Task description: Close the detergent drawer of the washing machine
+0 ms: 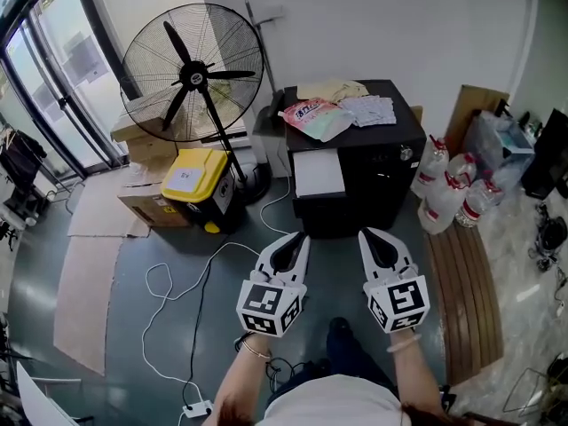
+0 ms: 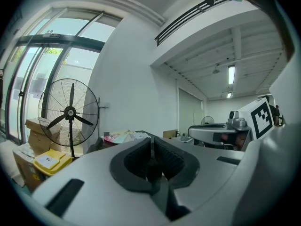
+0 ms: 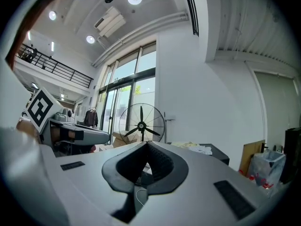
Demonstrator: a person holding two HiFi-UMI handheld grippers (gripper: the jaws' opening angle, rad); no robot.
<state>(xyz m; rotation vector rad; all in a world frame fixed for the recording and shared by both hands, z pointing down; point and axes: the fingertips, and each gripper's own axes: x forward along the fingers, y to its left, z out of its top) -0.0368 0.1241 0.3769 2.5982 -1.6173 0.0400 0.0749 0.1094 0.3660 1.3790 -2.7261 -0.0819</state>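
In the head view a black washing machine [image 1: 377, 162] stands ahead by the wall. A white detergent drawer [image 1: 318, 174] juts out from its front at the left. Both grippers hover side by side above the floor, short of the machine and pointing at it. My left gripper [image 1: 300, 240] is shut with nothing between its pads. My right gripper [image 1: 366, 236] is shut and empty too. The left gripper view shows my left gripper [image 2: 151, 145] with its jaws together. In the right gripper view my right gripper [image 3: 146, 147] has its jaws together, with the machine's top [image 3: 214, 150] beyond.
A pink bag [image 1: 315, 116] and papers [image 1: 368, 109] lie on the machine. At the left are a big standing fan [image 1: 193, 71], a yellow-lidded box [image 1: 197, 177], flat cardboard [image 1: 89, 273] and a white cable [image 1: 177, 291]. At the right are water bottles [image 1: 448, 193] and a wooden bench [image 1: 461, 291].
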